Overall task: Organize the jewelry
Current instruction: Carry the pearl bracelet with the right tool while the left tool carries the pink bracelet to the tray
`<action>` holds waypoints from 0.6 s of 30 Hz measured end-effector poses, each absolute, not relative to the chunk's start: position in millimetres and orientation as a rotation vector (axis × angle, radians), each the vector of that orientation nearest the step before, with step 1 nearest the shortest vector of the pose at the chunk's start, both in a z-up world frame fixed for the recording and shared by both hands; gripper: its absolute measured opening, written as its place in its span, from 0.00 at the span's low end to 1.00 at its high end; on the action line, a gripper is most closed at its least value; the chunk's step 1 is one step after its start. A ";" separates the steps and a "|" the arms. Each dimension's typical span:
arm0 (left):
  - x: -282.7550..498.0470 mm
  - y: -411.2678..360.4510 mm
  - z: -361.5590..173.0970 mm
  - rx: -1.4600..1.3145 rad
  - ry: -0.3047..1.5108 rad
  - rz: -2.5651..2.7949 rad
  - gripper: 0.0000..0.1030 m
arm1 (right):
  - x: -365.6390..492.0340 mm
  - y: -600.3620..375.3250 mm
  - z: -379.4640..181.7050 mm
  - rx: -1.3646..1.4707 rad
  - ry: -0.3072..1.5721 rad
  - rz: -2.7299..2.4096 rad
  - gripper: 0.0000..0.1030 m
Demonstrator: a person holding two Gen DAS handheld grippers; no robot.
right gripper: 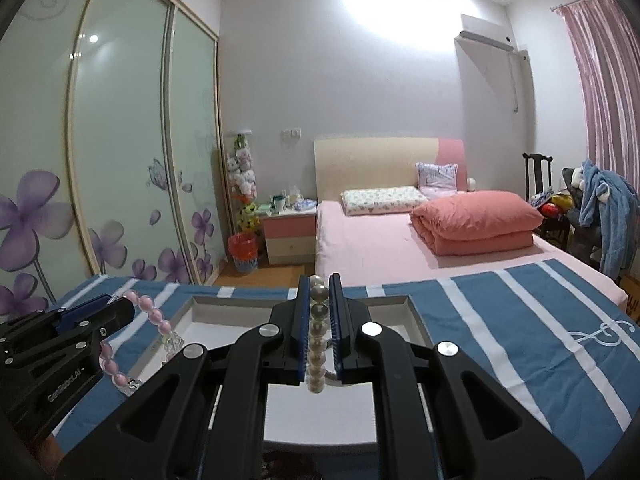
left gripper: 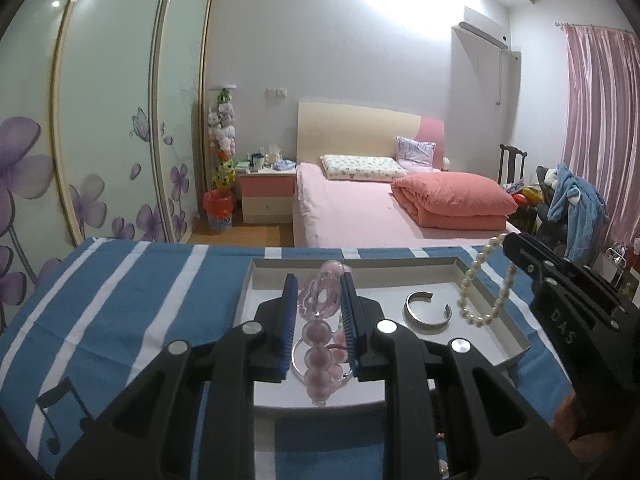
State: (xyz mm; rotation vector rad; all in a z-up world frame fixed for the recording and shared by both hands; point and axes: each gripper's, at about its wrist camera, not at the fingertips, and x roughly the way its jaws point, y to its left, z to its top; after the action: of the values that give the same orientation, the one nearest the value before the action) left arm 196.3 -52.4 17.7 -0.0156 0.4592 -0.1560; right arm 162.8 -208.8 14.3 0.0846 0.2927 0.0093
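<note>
My left gripper [left gripper: 319,292] is shut on a pink bead bracelet [left gripper: 318,356], which hangs between its blue pads above the white tray [left gripper: 516,344]. It also shows in the right wrist view [right gripper: 154,316]. My right gripper [right gripper: 319,304] is shut on a pearl bracelet [right gripper: 316,360] and holds it over the tray [right gripper: 416,316]. The pearl loop dangles at the tray's right side in the left wrist view [left gripper: 486,280]. A silver cuff bangle [left gripper: 426,312] lies in the tray. A thin silver ring [left gripper: 298,360] lies under the pink beads.
The tray sits on a blue and white striped cloth [left gripper: 120,300] at the foot of a pink bed [left gripper: 360,212]. A wardrobe with flower doors [left gripper: 100,140] stands left. A chair with blue clothes [left gripper: 576,204] stands right.
</note>
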 end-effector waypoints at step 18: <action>258.1 -61.9 -15.1 -0.007 0.569 -0.180 0.22 | 215.9 -218.6 -13.1 0.181 0.493 0.029 0.11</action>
State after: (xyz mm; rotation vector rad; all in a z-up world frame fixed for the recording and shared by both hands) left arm 258.1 -61.9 -15.1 -0.0071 0.5693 -0.1805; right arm 215.9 -218.6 -13.1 0.1808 0.4930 0.0291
